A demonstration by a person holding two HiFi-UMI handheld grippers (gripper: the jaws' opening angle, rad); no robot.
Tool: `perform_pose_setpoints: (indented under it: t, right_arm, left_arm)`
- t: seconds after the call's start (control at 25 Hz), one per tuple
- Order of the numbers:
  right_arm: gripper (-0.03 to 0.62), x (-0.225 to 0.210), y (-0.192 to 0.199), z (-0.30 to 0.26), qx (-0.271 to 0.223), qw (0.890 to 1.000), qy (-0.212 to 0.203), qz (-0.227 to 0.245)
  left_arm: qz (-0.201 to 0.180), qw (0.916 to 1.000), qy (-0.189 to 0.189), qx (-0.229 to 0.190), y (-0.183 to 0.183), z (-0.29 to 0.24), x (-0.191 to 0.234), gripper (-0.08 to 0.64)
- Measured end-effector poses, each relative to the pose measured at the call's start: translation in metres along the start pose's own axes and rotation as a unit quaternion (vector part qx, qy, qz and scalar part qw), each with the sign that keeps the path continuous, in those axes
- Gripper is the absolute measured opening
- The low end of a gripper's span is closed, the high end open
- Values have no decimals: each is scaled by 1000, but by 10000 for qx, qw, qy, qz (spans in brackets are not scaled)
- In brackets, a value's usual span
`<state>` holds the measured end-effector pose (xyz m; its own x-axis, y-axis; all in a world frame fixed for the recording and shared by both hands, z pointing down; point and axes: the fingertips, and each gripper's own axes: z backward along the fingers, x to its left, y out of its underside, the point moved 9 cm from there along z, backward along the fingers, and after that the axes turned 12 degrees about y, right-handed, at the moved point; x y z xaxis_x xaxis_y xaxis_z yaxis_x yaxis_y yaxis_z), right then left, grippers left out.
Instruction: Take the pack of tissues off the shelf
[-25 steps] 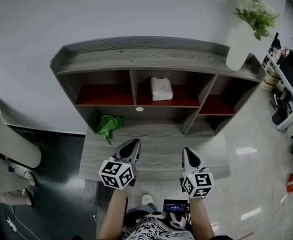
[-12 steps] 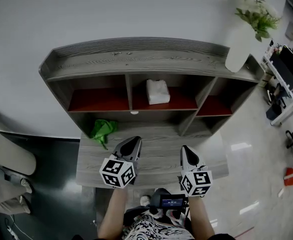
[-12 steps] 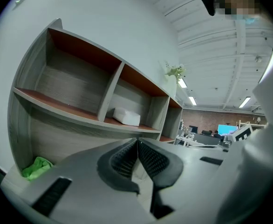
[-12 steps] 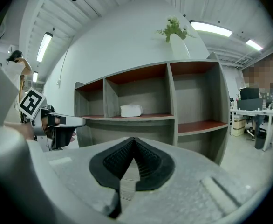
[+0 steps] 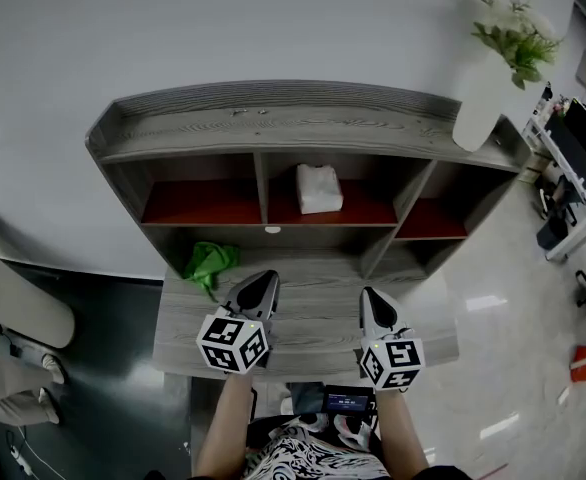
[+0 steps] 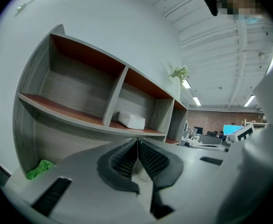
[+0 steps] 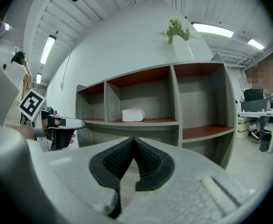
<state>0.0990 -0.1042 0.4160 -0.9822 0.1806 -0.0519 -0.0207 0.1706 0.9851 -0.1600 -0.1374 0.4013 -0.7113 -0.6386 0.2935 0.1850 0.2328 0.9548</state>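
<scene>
While both are held level before the shelf (image 5: pixel 303 128), over its bottom ledge, the left gripper (image 5: pixel 263 280) has its jaws closed together on nothing, and the right gripper (image 5: pixel 370 296) is likewise closed and empty. The tissues (image 5: pixel 319 188) lie in the shelf's middle upper compartment, well apart from both. A green cloth (image 5: pixel 210 260) sits at the ledge's left. A vase (image 5: pixel 481 93) stands on the shelf's top, right end.

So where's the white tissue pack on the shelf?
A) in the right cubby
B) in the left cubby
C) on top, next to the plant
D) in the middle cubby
D: the pack of tissues lies on the red floor of the middle compartment of the shelf.
</scene>
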Motion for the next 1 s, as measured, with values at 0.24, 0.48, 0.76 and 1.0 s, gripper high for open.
perform_pose_setpoints:
  t: [0.24,0.48,0.76,1.0]
  right_arm:
    - [3,-5,-1,-8,-5,10000,-1,-42]
    - [3,-20,-3,-10,19,9998,165,-145]
    - [3,-27,-6,-21,6,9996,215,-204]
    - [3,-30,-8,-30,9,9994,218,-271]
  left_arm:
    - [-59,9999,-98,-3,-4,-10,4,11]
    - [-52,10000,-58,35,-8,-24,7,11]
    - [-18,10000,-26,50,-12,-36,13,11]
    - [-29,9999,53,100,-15,-50,17,11]
